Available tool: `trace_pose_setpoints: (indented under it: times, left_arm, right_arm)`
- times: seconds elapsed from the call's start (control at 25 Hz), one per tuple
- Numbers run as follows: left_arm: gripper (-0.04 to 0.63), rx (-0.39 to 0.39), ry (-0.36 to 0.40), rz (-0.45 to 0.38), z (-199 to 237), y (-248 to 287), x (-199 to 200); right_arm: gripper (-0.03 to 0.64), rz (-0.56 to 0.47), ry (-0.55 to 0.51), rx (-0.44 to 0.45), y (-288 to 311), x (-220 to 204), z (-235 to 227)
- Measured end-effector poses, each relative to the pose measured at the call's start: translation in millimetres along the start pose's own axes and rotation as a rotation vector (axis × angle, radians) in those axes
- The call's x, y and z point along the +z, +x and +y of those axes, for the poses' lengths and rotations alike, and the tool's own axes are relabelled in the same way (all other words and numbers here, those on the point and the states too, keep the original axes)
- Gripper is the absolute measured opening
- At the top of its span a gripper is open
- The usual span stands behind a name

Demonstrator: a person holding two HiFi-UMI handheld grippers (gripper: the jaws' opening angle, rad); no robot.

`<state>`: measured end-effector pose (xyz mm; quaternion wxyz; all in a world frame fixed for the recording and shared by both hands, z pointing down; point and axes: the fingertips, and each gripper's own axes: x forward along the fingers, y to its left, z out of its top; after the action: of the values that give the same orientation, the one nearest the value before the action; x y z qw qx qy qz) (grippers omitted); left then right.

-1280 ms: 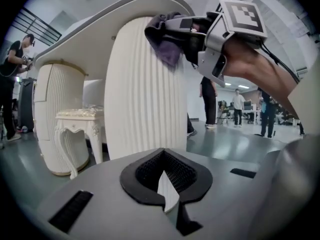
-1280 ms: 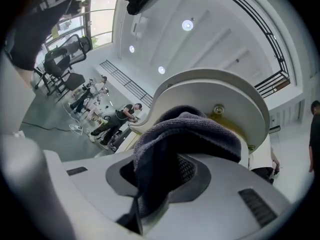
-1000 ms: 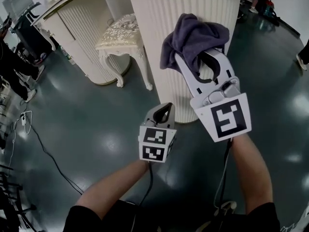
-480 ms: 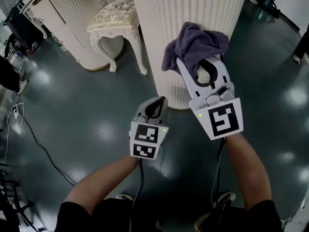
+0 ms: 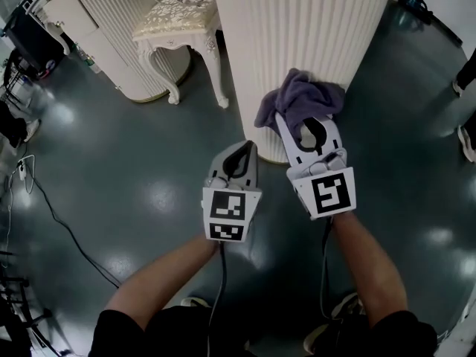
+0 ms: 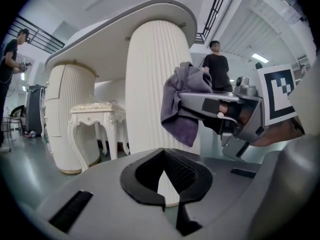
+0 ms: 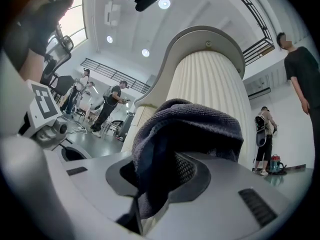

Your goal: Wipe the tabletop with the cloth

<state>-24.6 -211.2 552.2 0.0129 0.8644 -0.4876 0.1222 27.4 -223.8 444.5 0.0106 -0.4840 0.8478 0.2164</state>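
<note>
Spreading under everything is the dark glossy floor [image 5: 111, 169]. From it rises the white counter [image 6: 115, 29], its curved top carried on a fluted pedestal [image 5: 312, 28]. An ornate white stool [image 5: 178, 17] stands near that pedestal. Both grippers are held beside the pedestal, below the level of the top. The left gripper [image 5: 238, 149] has its jaws brought together on nothing. The right gripper [image 5: 307, 123] has its jaws clamped on the purple-grey cloth [image 5: 301, 95], which bunches over their tips just beside the fluted surface. Wiping has not begun, as I judge it. To do it well, the cloth should be raised clear of the counter's edge and laid down with a broad fold rather than a knot. It should then be drawn in overlapping strokes with the grip kept firm.
</note>
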Motion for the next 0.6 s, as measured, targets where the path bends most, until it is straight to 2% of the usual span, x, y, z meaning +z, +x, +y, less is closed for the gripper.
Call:
trace_pose_setpoints:
  times: [0.28, 0.48, 0.6]
  left_arm:
    - [0.008, -0.015, 0.01, 0.076, -4.8, -6.1, -38.5]
    - [0.008, -0.016, 0.0, 0.115, -0.4, -7.0, -61.6]
    - [0.008, -0.017, -0.013, 0.133, 3.0, -8.1, -73.0]
  right_arm:
    - [0.084, 0.094, -0.038, 0.016, -7.6, -55.2, 25.2]
    - [0.084, 0.176, -0.013, 0.026, -11.2, -97.5, 44.3]
    - [0.084, 0.259, 0.022, 0.033, -15.9, -129.7, 57.0]
